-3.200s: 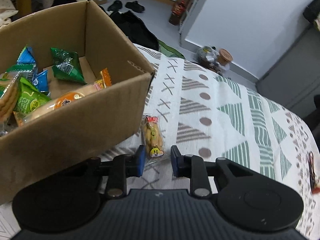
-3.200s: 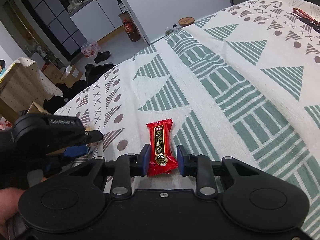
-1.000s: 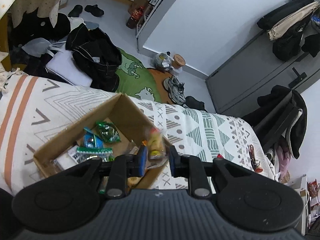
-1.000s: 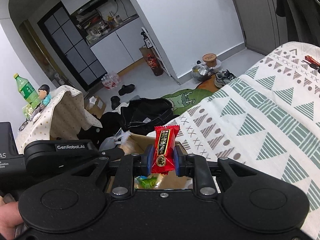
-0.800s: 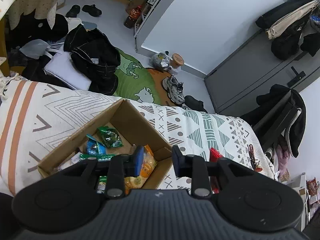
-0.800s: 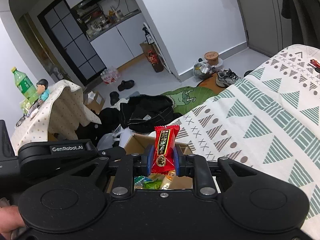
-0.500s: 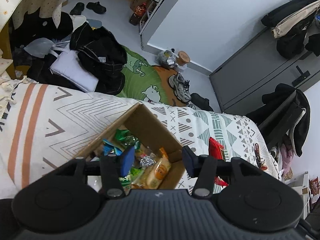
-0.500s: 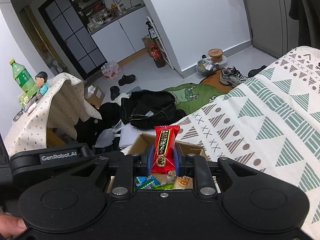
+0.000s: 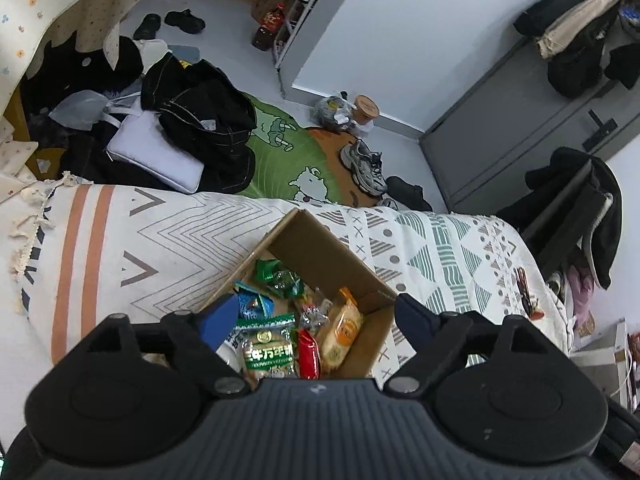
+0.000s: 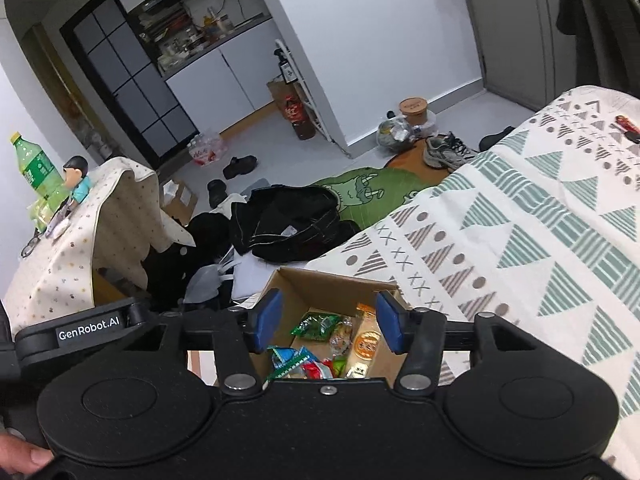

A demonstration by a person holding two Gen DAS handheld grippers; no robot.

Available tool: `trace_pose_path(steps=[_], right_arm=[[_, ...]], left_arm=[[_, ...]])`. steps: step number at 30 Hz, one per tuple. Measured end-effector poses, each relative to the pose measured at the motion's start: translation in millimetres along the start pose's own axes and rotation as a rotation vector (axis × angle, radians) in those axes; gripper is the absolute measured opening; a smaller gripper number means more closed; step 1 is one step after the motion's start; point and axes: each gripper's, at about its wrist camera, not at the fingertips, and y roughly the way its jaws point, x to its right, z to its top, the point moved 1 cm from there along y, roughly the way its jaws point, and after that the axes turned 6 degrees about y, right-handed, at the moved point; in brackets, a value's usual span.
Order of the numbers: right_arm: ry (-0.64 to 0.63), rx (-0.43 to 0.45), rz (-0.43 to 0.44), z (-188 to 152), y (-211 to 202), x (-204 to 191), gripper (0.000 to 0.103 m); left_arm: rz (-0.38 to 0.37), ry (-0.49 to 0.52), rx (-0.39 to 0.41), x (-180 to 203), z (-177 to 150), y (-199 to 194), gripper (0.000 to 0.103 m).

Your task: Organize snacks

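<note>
Both your grippers have let go since a second ago: the left gripper (image 9: 316, 316) and right gripper (image 10: 328, 326) hang spread and empty above the cardboard box (image 9: 320, 246), so the red candy (image 9: 308, 354) lies inside among the other snacks.

Snacks (image 9: 304, 320) in box (image 9: 320, 248) on bedspread (image 9: 160, 236)

An open cardboard box (image 9: 320, 252) on the patterned bedspread holds mixed snack packets (image 9: 268, 350), including a red one (image 9: 307, 354).

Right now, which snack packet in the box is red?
The small red packet, lying between the green biscuit pack and the orange-labelled cake; the others are green, blue or orange.
</note>
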Motion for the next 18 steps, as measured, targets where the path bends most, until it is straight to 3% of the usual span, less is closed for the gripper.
trace_pose_path(steps=[12, 18], right_arm=[[-0.012, 0.097, -0.091, -21, -60, 3, 0.087], [0.008, 0.132, -0.097, -37, -92, 8, 0.093]], left_arm=[[-0.055, 0.093, 0.043, 20, -28, -38, 0.099], [-0.079, 0.142, 0.057, 30, -45, -57, 0.103]])
